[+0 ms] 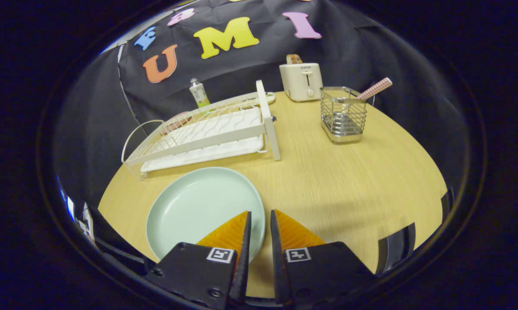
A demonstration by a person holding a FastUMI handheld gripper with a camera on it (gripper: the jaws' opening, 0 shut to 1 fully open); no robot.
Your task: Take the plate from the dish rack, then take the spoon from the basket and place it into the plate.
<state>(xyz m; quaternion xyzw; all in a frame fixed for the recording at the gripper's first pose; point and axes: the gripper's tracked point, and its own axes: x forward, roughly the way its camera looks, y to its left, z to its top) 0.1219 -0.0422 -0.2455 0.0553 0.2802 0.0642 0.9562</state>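
The pale green plate (194, 206) lies flat on the wooden table (349, 181), in front of the white dish rack (207, 131). My gripper (259, 215) hovers over the plate's right rim. Its fingers stand a narrow gap apart, one over the plate and one just outside the rim, and neither presses on anything. Far beyond the fingers to the right stands the wire basket (343, 114). The spoon's pink checked handle (375, 88) sticks out of it, leaning right. The spoon's bowl is hidden inside the basket.
A cream toaster (301, 81) with a slice of bread in it stands at the back of the table, left of the basket. A small bottle (198, 92) stands behind the rack. Bare tabletop stretches between the plate and the basket.
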